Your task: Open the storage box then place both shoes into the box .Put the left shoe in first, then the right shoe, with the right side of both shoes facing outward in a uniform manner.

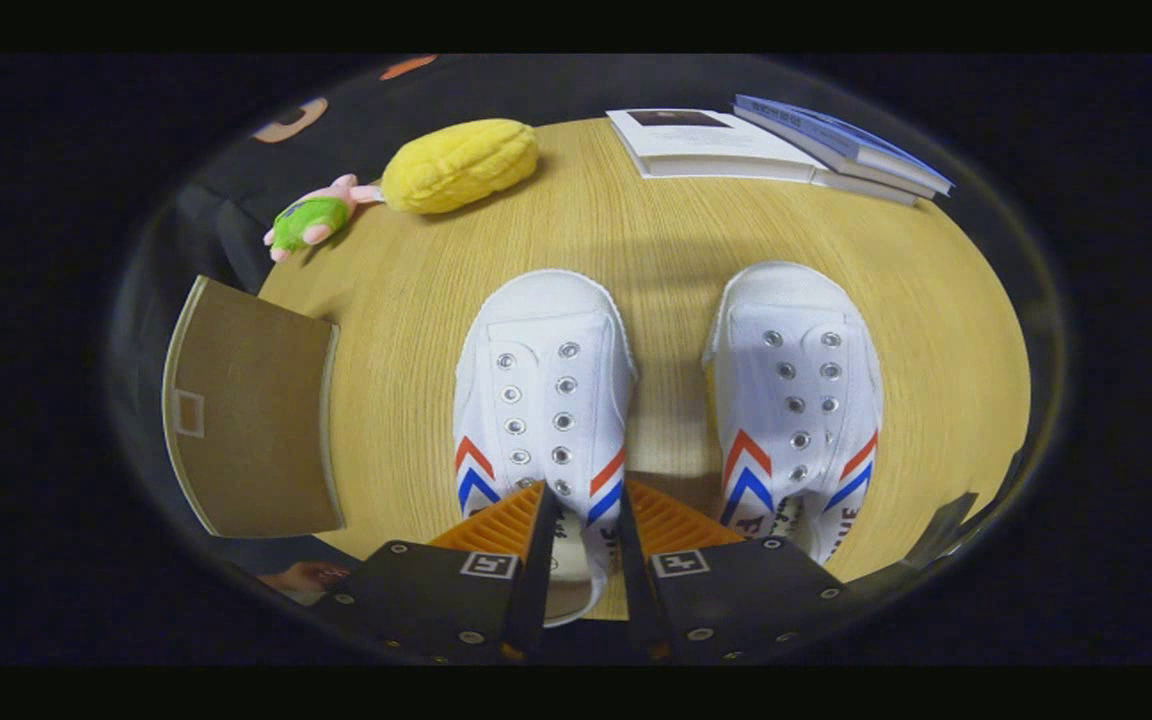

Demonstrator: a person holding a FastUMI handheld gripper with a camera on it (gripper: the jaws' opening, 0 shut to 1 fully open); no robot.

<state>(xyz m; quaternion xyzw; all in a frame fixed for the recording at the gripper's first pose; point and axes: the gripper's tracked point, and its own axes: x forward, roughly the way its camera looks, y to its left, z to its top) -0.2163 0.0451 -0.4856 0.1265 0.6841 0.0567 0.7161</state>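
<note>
Under me lies a round light-wood table [636, 250], and at its left edge sits a brown cardboard storage box [256, 410] with its flat lid closed, part of it hanging past the rim. Two white canvas lace-up shoes with red and blue chevrons stand side by side near the middle, toes pointing away from me. The left-hand white shoe [543, 390] has its heel end between my fingers; my gripper [581, 540] straddles that heel, one finger on each side of it, close against the canvas, though I cannot tell whether both are pressing. The right-hand white shoe [796, 390] stands just beside it, apart, ahead of my right finger. The heels of both shoes are hidden behind my body. At the far edge lie a white open book [716, 145] with a blue-covered book [841, 135] beside it. Toward the far left edge rests a yellow plush corn-shaped toy [461, 165], touching a small green and pink plush toy [311, 222]. Dark cloth surrounds the table.
</note>
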